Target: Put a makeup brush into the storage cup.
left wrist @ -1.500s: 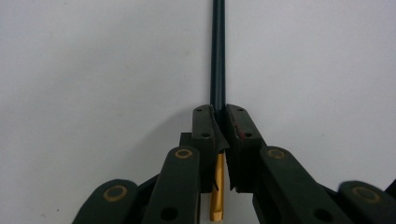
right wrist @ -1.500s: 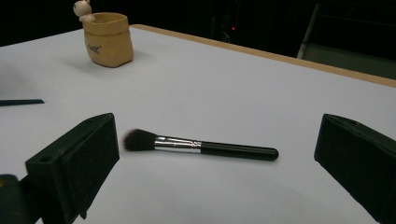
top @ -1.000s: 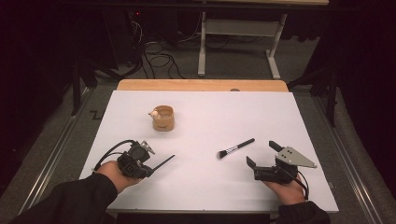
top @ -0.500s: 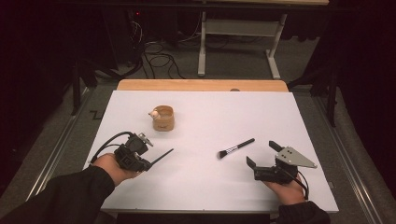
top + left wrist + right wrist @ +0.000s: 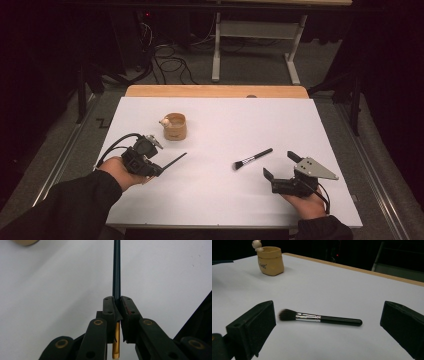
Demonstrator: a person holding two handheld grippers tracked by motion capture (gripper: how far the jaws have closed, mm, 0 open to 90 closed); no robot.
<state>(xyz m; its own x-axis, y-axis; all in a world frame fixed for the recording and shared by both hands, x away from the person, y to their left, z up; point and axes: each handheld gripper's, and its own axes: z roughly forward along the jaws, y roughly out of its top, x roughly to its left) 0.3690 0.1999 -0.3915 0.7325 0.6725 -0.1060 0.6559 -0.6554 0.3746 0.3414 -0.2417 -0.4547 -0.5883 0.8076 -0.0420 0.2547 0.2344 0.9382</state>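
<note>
My left gripper [image 5: 159, 169] hangs over the table's near left, shut on a slim brush [image 5: 174, 161] with a dark handle that points right and away. In the left gripper view the pads clamp that handle [image 5: 116, 270] just above its gold ferrule. A black makeup brush [image 5: 252, 158] with a silver ferrule lies flat right of centre, bristles toward the left. My right gripper [image 5: 279, 164] rests just behind it, near the front right, open and empty. In the right gripper view the brush [image 5: 319, 318] lies a little beyond its spread fingers [image 5: 254, 325]. A tan cup [image 5: 175, 126] stands upright behind the left gripper.
The white tabletop [image 5: 225, 125] has a wooden strip [image 5: 215, 91] along its far edge. A small pale figure [image 5: 163, 121] sits on the cup's rim. Cables and desk legs lie on the dark floor beyond the table.
My left gripper has lifted and drifted left and away, carrying the slim brush. The right gripper and the makeup brush on the table have not moved.
</note>
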